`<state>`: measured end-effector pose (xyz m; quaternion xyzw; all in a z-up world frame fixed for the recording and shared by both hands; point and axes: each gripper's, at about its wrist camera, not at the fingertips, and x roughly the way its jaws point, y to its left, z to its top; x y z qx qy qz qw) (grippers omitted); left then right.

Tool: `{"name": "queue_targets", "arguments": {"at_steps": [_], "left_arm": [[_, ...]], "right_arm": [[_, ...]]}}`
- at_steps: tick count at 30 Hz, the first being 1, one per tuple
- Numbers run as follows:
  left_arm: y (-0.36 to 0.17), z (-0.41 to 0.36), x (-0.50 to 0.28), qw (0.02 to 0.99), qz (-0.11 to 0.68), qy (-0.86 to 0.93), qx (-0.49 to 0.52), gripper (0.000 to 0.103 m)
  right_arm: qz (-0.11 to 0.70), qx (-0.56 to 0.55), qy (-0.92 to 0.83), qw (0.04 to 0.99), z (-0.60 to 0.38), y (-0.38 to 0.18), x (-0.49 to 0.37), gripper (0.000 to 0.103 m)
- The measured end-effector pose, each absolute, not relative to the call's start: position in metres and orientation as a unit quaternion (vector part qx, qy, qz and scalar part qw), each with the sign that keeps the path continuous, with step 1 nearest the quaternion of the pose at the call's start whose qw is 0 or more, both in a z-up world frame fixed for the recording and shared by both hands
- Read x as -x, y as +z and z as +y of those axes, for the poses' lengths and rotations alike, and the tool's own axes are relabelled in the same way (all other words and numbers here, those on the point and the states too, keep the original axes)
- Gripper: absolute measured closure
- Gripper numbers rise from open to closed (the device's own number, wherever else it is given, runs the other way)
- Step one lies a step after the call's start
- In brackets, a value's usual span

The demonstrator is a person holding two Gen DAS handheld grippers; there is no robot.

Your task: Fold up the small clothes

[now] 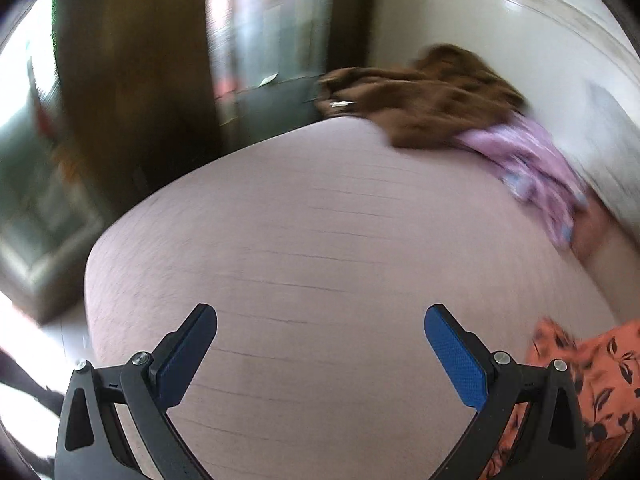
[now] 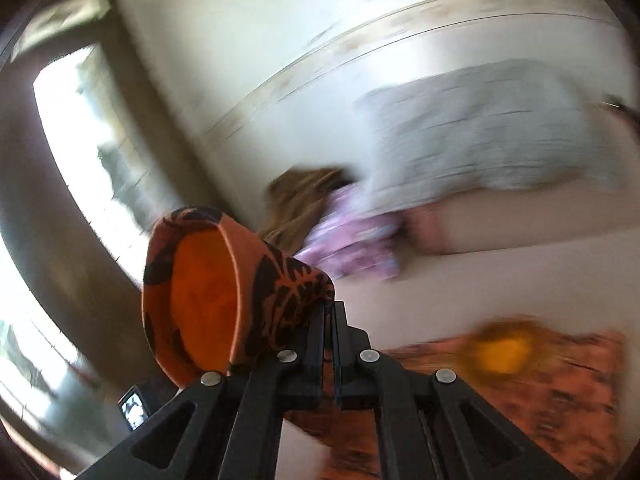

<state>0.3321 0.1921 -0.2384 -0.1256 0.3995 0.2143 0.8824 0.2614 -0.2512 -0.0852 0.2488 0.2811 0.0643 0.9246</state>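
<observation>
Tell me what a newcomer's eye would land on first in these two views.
First, the orange garment with black leaf print, pinched in the shut right gripper and curling up close before its camera. Next, the open left gripper with its blue-padded fingers, hovering over the bare pink bedspread. Beyond, a brown garment and a lilac one lie heaped at the far edge by the wall.
</observation>
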Motion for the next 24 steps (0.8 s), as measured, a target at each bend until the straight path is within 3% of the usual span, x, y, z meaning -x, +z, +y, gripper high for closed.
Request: {"name": "queue_targets", "arguments": {"at_steps": [7, 11, 17, 18, 19, 24], "left_arm": [[-0.240, 0.073, -0.339, 0.913, 0.396, 0.103, -0.007, 0.000], [-0.242, 0.031, -0.335, 0.920, 0.383, 0.066, -0.057, 0.000], [-0.259, -0.013, -0.337, 0.912, 0.399, 0.024, -0.092, 0.000], [-0.263, -0.018, -0.337, 0.909, 0.403, 0.025, -0.099, 0.000], [-0.267, -0.020, -0.337, 0.907, 0.406, 0.027, -0.107, 0.000], [-0.289, -0.035, -0.341, 0.891, 0.429, 0.027, -0.143, 0.000]], "right_arm": [[0.374, -0.396, -0.087, 0.834, -0.405, -0.235, -0.200, 0.095], [0.357, -0.493, -0.144, 0.780, -0.466, -0.299, -0.146, 0.093], [0.341, -0.459, -0.087, 0.815, -0.443, -0.293, -0.166, 0.055], [0.353, -0.443, -0.076, 0.821, -0.436, -0.292, -0.178, 0.032], [0.358, -0.422, -0.071, 0.830, -0.426, -0.291, -0.189, 0.025], [0.393, -0.384, -0.091, 0.830, -0.422, -0.321, -0.219, 0.026]]}}
